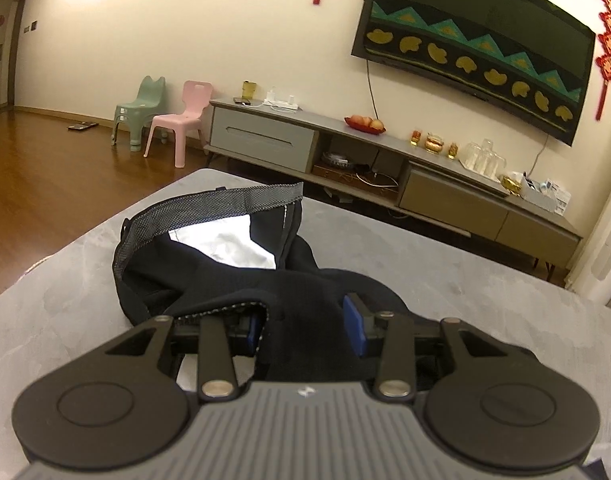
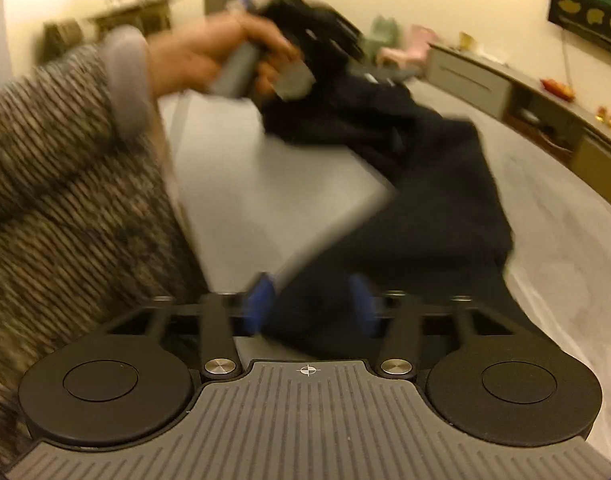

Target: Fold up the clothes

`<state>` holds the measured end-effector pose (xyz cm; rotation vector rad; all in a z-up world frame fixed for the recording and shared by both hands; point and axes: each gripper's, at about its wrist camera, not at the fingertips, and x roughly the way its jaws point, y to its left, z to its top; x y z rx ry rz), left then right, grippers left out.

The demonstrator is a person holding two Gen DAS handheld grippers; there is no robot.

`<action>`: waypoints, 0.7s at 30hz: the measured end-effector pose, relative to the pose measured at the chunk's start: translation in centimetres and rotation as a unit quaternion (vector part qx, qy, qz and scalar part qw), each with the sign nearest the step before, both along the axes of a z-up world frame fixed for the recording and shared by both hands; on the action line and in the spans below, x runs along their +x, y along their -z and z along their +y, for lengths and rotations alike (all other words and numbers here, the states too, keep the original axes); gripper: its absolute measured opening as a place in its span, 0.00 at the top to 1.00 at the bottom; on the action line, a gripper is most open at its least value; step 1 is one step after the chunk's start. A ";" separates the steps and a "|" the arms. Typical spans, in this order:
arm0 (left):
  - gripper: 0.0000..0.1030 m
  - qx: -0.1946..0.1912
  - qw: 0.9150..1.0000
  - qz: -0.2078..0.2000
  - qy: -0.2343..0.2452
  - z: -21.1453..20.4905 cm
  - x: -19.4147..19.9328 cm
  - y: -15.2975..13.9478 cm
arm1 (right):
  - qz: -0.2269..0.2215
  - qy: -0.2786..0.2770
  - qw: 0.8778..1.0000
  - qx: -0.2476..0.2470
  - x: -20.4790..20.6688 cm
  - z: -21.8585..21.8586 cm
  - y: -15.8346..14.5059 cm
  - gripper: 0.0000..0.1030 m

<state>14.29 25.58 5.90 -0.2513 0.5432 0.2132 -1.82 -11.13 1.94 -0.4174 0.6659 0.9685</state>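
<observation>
Dark trousers point(image 1: 305, 280) with a grey mesh waistband point(image 1: 209, 204) and a white lining point(image 1: 225, 248) lie bunched on the grey table point(image 1: 485, 280). My left gripper point(image 1: 305, 328) is shut on a thick fold of them, with cloth filling the gap between its blue pads point(image 1: 355, 326). In the blurred right wrist view a hand point(image 2: 201, 56) with a knitted sleeve point(image 2: 65, 140) holds that gripper up. The trousers point(image 2: 445, 200) trail from it down to my right gripper point(image 2: 311, 306). Dark cloth shows between its blue pads point(image 2: 261, 304), which stand apart. Blur hides whether they press on it.
A long low TV cabinet point(image 1: 385, 148) with a fruit dish, glasses and small items runs along the far wall under a cloth-covered screen point(image 1: 485, 52). A pink chair point(image 1: 185, 120) and a green chair point(image 1: 141, 108) stand on the wooden floor point(image 1: 45, 168) to the left.
</observation>
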 end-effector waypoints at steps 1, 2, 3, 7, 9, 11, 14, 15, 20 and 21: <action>0.62 0.002 1.000 -0.001 0.000 0.1 -0.2 0.0 | 0.003 0.023 1.000 0.013 0.9 -0.6 -0.2 0.35; 0.62 0.001 1.000 -0.003 0.001 0.2 -0.3 -0.1 | 0.005 0.049 0.998 0.033 2.1 -1.1 -0.7 0.25; 0.61 -0.001 1.000 -0.004 0.002 0.3 -0.3 -0.2 | 0.003 0.074 0.996 0.050 3.3 -1.5 -1.0 0.05; 0.61 -0.006 1.000 -0.010 0.003 0.2 -0.1 -0.4 | 0.016 0.157 0.986 0.042 9.1 -0.1 1.0 0.02; 0.61 -0.003 1.000 -0.009 0.005 0.1 -0.1 -0.2 | 0.033 0.165 0.986 0.024 12.5 1.1 3.0 0.03; 0.61 -0.002 1.000 -0.007 0.004 0.3 -0.1 -0.1 | 0.067 0.161 0.985 -0.004 15.3 2.7 4.8 0.11; 0.61 -0.003 1.000 -0.007 0.002 0.8 0.1 0.0 | 0.096 0.128 0.987 -0.027 17.1 4.4 5.9 0.53; 0.61 -0.003 1.000 -0.007 0.002 0.8 0.3 0.0 | 0.092 0.113 0.988 -0.047 17.4 4.9 5.7 0.78; 0.61 -0.005 1.000 -0.009 0.005 0.8 1.6 -0.1 | -0.070 0.121 0.972 -0.190 19.4 4.5 3.8 0.96; 0.61 -0.003 1.000 -0.008 0.008 0.6 1.8 -0.1 | -0.135 0.129 0.956 -0.227 19.6 4.1 3.0 0.96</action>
